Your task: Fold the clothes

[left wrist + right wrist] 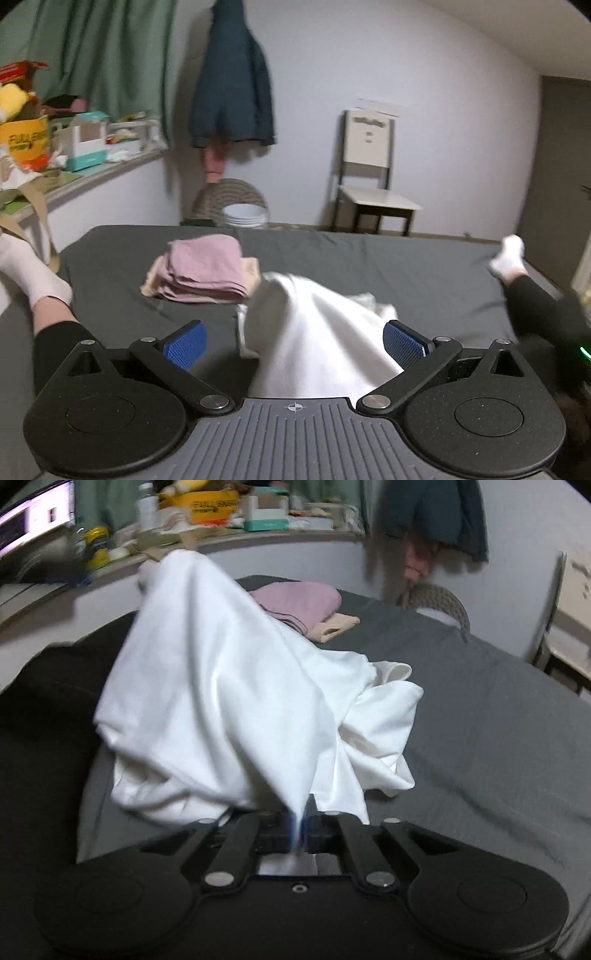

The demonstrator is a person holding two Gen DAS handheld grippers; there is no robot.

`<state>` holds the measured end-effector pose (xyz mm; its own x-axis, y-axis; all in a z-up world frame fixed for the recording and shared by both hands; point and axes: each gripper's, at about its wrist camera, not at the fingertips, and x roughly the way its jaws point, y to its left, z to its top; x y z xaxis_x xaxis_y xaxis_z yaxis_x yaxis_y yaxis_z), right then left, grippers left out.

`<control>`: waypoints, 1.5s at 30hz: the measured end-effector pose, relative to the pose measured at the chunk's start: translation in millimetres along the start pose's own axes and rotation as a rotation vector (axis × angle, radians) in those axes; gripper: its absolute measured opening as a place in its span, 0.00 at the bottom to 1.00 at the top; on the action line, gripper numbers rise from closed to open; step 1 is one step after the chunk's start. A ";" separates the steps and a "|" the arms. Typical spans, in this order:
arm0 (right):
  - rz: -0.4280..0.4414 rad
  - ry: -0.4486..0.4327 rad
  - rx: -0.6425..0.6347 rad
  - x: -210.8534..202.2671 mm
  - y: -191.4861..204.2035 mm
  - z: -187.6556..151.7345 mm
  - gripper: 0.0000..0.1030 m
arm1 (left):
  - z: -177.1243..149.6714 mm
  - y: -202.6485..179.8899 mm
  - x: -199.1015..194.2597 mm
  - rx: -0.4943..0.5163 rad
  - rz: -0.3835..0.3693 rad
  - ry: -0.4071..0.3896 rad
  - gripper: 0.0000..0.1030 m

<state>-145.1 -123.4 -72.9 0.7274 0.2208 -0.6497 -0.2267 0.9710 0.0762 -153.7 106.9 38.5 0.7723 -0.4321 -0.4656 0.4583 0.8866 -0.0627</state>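
Tongs first: the right gripper point(297, 825) pinches a crumpled white cotton garment point(236, 701), apparently by one edge in the blur, lifting it off the dark grey bed sheet point(480, 720). The left gripper point(295, 343) gapes wide around the cloth. Folded pink and beige clothes point(203, 271) lie beyond.

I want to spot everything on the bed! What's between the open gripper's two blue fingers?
In the left wrist view, the white garment drapes between the left gripper's blue fingers, with dark bedsheet beside it. The pads are not closed on it.
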 end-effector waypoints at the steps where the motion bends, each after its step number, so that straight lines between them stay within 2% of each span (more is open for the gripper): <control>1: -0.001 -0.032 0.043 -4.0 -7.3 7.0 0.04 | -3.8 -3.3 -3.4 0.014 -0.008 0.010 0.99; 5: -0.078 -0.247 0.176 -45.2 -51.0 54.9 0.04 | -15.6 -16.1 -3.9 0.071 -0.024 0.049 0.99; 7: -0.192 -0.335 0.169 -67.8 -75.9 88.3 0.04 | -19.5 -24.4 1.3 0.089 -0.029 0.068 0.99; 10: -0.436 -0.428 0.154 -88.1 -114.1 126.4 0.04 | -22.1 -40.6 13.4 0.112 -0.038 0.100 0.99; 12: -0.597 -0.410 0.175 -89.5 -143.3 143.7 0.04 | -21.6 -53.2 18.6 0.121 -0.061 0.095 0.99; 14: -0.687 -0.293 0.186 -80.4 -171.2 150.5 0.08 | -20.9 -65.0 23.3 0.121 -0.097 0.084 0.99; 15: -0.706 -0.223 0.194 -74.6 -183.8 147.8 0.18 | -21.2 -69.8 27.6 0.114 -0.116 0.077 0.99; 16: -0.710 -0.175 0.199 -71.0 -190.0 142.2 0.26 | -21.1 -75.0 31.7 0.107 -0.136 0.072 0.99; 17: -0.702 -0.139 0.191 -69.4 -191.4 132.3 0.43 | -20.7 -80.4 35.7 0.101 -0.155 0.070 0.99; 18: -0.692 -0.107 0.181 -67.7 -191.7 122.3 0.56 | -21.3 -84.1 41.6 0.099 -0.167 0.069 0.99; 19: -0.667 -0.093 0.166 -66.3 -183.8 112.2 0.60 | -21.9 -88.1 47.3 0.098 -0.177 0.069 0.99; 21: -0.538 -0.055 0.136 -66.0 -162.8 89.3 0.61 | -23.7 -97.5 58.1 0.103 -0.186 0.074 0.99; 23: -0.333 -0.009 0.111 -61.1 -128.6 65.7 0.61 | -25.6 -104.5 70.1 0.112 -0.187 0.075 0.99; 25: -0.147 0.058 0.031 -53.8 -89.9 41.8 0.61 | -25.5 -109.8 82.2 0.125 -0.162 0.081 0.99; 29: -0.150 0.128 -0.206 -28.0 -13.2 11.1 0.64 | -23.3 -109.3 105.1 0.105 -0.118 0.104 0.99; 31: -0.258 0.092 -0.269 -14.7 4.7 5.6 0.64 | -23.8 -106.7 116.6 0.099 -0.107 0.123 0.99; 32: -0.278 0.063 -0.274 -9.3 5.3 6.7 0.62 | -24.4 -105.9 122.6 0.099 -0.099 0.132 0.99; 34: -0.264 0.037 -0.231 -2.7 -4.7 11.2 0.17 | -26.8 -105.0 134.0 0.088 -0.096 0.151 0.99; 35: -0.243 0.057 -0.172 -0.8 -13.1 16.6 0.06 | -28.3 -104.6 139.6 0.080 -0.098 0.161 0.98; 37: -0.248 0.024 -0.036 -17.3 -42.7 29.8 0.05 | -30.8 -104.9 147.4 0.054 -0.115 0.176 0.98; 40: -0.454 -0.049 0.030 -63.5 -87.0 36.0 0.05 | -34.6 -109.0 152.6 0.031 -0.164 0.177 0.99; 43: -0.617 -0.021 0.137 -104.7 -136.7 27.0 0.05 | -37.9 -121.8 154.0 0.059 -0.201 0.157 0.99; 45: -0.685 0.057 0.196 -117.0 -162.7 13.2 0.09 | -39.6 -133.1 156.6 0.088 -0.217 0.146 0.99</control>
<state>-184.8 -306.0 0.8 0.6285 -0.4450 -0.6379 0.3936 0.8894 -0.2327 -111.2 -72.2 -61.0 0.5830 -0.5767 -0.5723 0.6479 0.7551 -0.1009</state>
